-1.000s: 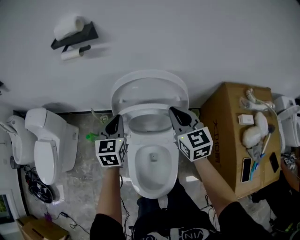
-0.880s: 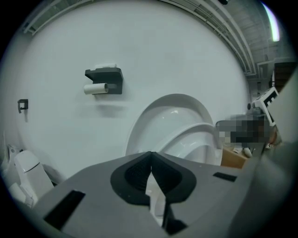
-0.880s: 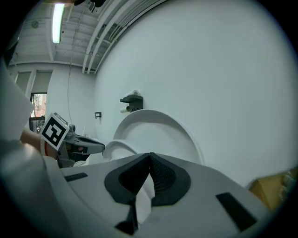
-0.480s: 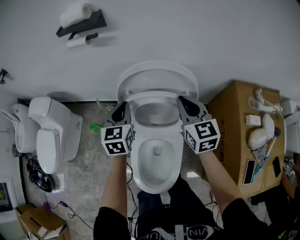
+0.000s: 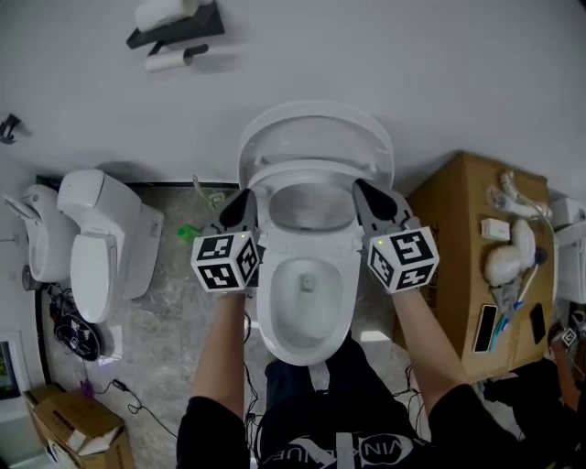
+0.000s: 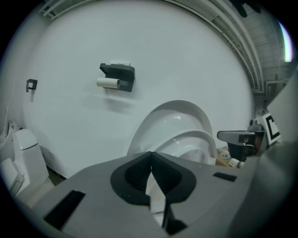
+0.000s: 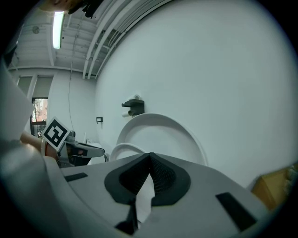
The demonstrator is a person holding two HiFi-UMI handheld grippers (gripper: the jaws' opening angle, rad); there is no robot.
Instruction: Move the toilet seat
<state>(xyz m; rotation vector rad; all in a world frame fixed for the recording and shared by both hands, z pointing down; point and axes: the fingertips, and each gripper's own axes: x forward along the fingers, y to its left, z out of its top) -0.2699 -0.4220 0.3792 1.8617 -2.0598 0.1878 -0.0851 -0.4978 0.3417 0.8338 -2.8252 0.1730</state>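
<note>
A white toilet stands against the wall in the head view, its lid (image 5: 316, 128) upright. The seat ring (image 5: 311, 174) is tilted part-way up over the bowl (image 5: 307, 293). My left gripper (image 5: 245, 195) is shut at the seat's left side. My right gripper (image 5: 365, 187) is shut at its right side. Whether either tip touches the seat I cannot tell. Nothing shows between the closed pads in the left gripper view (image 6: 150, 154) or the right gripper view (image 7: 150, 155). Both views show the lid (image 6: 160, 118) (image 7: 160, 135) with the seat (image 6: 193, 142) (image 7: 118, 151) lower in front of it.
A second white toilet (image 5: 101, 247) stands at the left, with cables (image 5: 78, 339) and a small open box (image 5: 69, 421) on the floor. A cardboard box (image 5: 453, 238) carrying small items is at the right. A black toilet-roll holder (image 5: 179, 27) hangs on the wall.
The head view has shifted: toilet and grippers now sit a little further right and the roll holder higher. Both grippers stay shut beside the seat, placed much as before.
</note>
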